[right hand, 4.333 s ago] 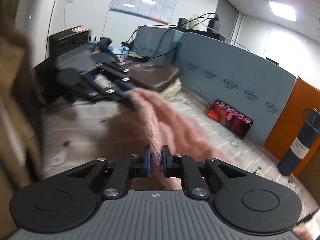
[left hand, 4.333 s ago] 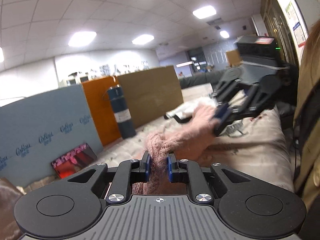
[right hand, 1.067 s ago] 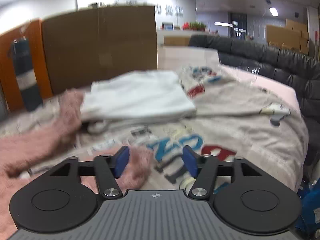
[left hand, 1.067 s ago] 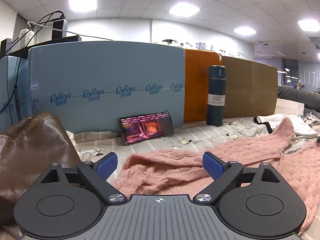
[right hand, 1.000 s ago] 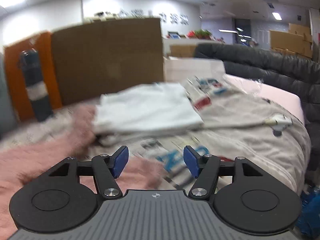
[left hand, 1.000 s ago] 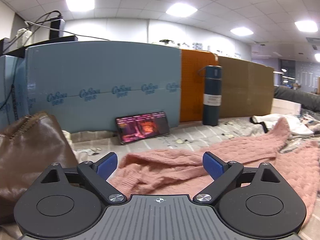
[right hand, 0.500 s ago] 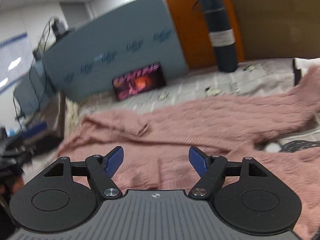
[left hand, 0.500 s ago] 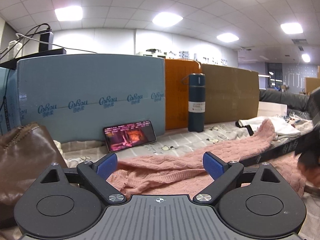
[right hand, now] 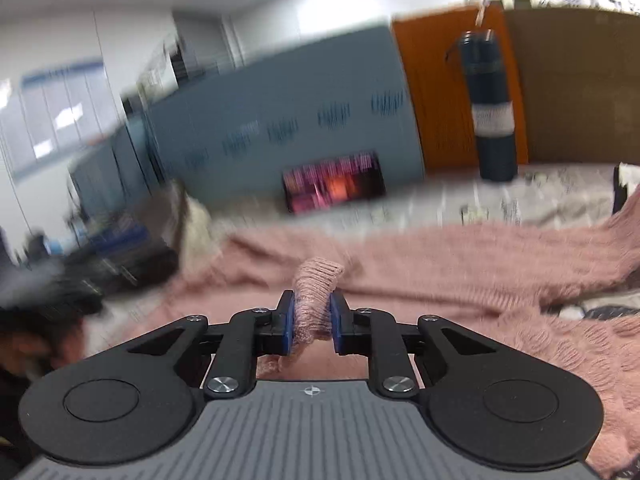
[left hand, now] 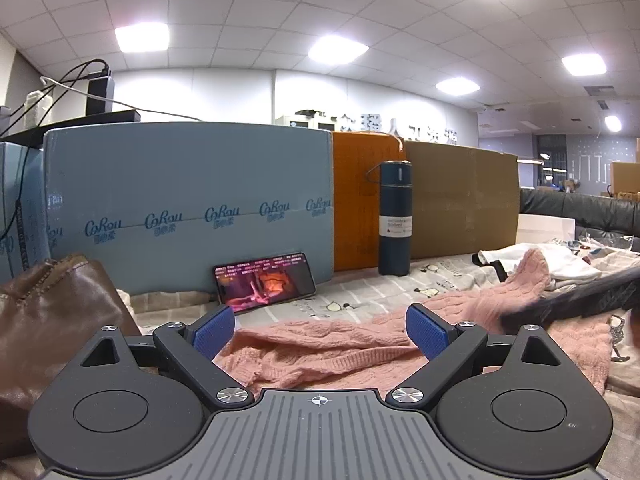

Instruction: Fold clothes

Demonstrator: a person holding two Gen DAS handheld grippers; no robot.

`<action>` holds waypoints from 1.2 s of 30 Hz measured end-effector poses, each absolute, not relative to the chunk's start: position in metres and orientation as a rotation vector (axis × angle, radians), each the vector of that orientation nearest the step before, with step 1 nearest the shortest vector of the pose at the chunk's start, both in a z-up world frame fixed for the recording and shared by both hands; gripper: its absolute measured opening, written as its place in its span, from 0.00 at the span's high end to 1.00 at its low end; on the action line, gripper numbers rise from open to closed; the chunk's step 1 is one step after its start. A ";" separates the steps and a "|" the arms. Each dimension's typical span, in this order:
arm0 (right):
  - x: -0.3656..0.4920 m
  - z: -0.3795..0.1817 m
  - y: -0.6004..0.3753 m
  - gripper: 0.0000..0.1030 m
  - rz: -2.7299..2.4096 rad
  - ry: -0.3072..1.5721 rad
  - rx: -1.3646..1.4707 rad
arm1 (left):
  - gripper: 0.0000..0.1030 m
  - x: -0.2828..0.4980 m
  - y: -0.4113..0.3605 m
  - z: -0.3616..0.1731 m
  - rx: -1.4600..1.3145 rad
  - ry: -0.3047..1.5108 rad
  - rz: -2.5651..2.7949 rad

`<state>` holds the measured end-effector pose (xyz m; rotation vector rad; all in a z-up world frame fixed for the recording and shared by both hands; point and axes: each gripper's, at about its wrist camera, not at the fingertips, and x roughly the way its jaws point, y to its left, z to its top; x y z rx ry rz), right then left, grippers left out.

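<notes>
A pink knitted sweater (left hand: pixel 360 344) lies spread on the patterned bedsheet (left hand: pixel 440 276), one sleeve reaching right toward folded white clothes (left hand: pixel 560 260). My left gripper (left hand: pixel 320 330) is open and empty, just above the sweater's near edge. My right gripper (right hand: pixel 313 320) is shut on a bunched fold of the pink sweater (right hand: pixel 440 256); the view is motion-blurred. The right gripper also shows as a dark blurred shape (left hand: pixel 580 300) at the right of the left wrist view.
A phone (left hand: pixel 265 283) leans on a blue foam board (left hand: pixel 188 208). A dark blue flask (left hand: pixel 395 218) stands before orange and cardboard panels. A brown leather bag (left hand: pixel 48 320) sits at the left. A black sofa (left hand: pixel 580 212) is far right.
My right gripper swung from the white clothes to the sweater and closed on a fold of it. My left gripper stayed open, shifting slightly.
</notes>
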<state>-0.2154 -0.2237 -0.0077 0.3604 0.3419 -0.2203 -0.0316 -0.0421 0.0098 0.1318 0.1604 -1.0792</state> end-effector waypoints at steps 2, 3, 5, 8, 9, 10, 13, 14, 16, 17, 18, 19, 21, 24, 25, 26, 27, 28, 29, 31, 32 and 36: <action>-0.229 0.006 -0.217 0.84 -0.221 0.293 0.359 | 0.08 -0.032 -0.042 0.009 0.137 0.158 -1.089; -0.234 0.011 -0.213 0.84 -0.225 0.286 0.356 | 0.08 -0.034 -0.042 0.009 0.142 0.153 -1.098; -0.238 0.013 -0.207 0.84 -0.241 0.300 0.342 | 0.08 -0.039 -0.043 0.007 0.162 0.139 -1.135; -0.234 -0.001 -0.198 0.84 -0.286 0.356 0.292 | 0.08 -0.047 -0.044 0.003 0.200 0.115 -1.204; -0.231 -0.008 -0.197 0.84 -0.303 0.377 0.276 | 0.08 -0.051 -0.046 0.002 0.219 0.106 -1.238; -0.228 -0.014 -0.196 0.84 -0.315 0.392 0.267 | 0.08 -0.055 -0.047 0.000 0.243 0.092 -1.272; -0.223 -0.027 -0.198 0.80 -0.348 0.421 0.253 | 0.08 -0.070 -0.049 -0.007 0.330 0.049 -1.349; -0.223 -0.030 -0.198 0.75 -0.367 0.431 0.238 | 0.08 -0.074 -0.051 -0.009 0.362 0.038 -1.351; -0.222 -0.034 -0.197 0.40 -0.420 0.458 0.199 | 0.07 -0.078 -0.054 -0.012 0.397 0.028 -1.342; -0.222 -0.036 -0.196 0.27 -0.451 0.467 0.176 | 0.07 -0.079 -0.055 -0.013 0.399 0.028 -1.341; -0.222 -0.039 -0.196 0.27 -0.482 0.476 0.152 | 0.07 -0.078 -0.055 -0.013 0.399 0.031 -1.336; -0.221 -0.041 -0.196 0.27 -0.498 0.492 0.139 | 0.07 -0.077 -0.055 -0.012 0.397 0.037 -1.328; -0.219 -0.046 -0.198 0.22 -0.518 0.527 0.118 | 0.07 -0.075 -0.055 -0.012 0.400 0.047 -1.304; -0.214 -0.056 -0.199 0.18 -0.519 0.566 0.106 | 0.07 -0.081 -0.056 -0.014 0.484 0.020 -1.254; -0.215 -0.057 -0.201 0.17 -0.516 0.565 0.117 | 0.07 -0.085 -0.053 -0.015 0.521 0.000 -1.253; -0.217 -0.057 -0.203 0.16 -0.514 0.562 0.128 | 0.07 -0.089 -0.051 -0.017 0.560 -0.017 -1.257; -0.217 -0.057 -0.204 0.16 -0.511 0.562 0.143 | 0.07 -0.092 -0.048 -0.018 0.599 -0.034 -1.260; -0.218 -0.058 -0.206 0.14 -0.509 0.562 0.157 | 0.07 -0.095 -0.047 -0.020 0.644 -0.037 -1.261; -0.218 -0.058 -0.206 0.13 -0.507 0.564 0.168 | 0.07 -0.096 -0.049 -0.025 0.701 -0.027 -1.256; -0.217 -0.057 -0.206 0.11 -0.505 0.567 0.163 | 0.07 -0.099 -0.053 -0.034 0.785 -0.017 -1.227; -0.216 -0.057 -0.206 0.11 -0.504 0.569 0.161 | 0.07 -0.100 -0.052 -0.034 0.786 -0.025 -1.218; -0.233 -0.051 -0.211 0.11 -0.431 0.498 0.196 | 0.07 -0.108 -0.038 -0.023 0.725 -0.087 -1.199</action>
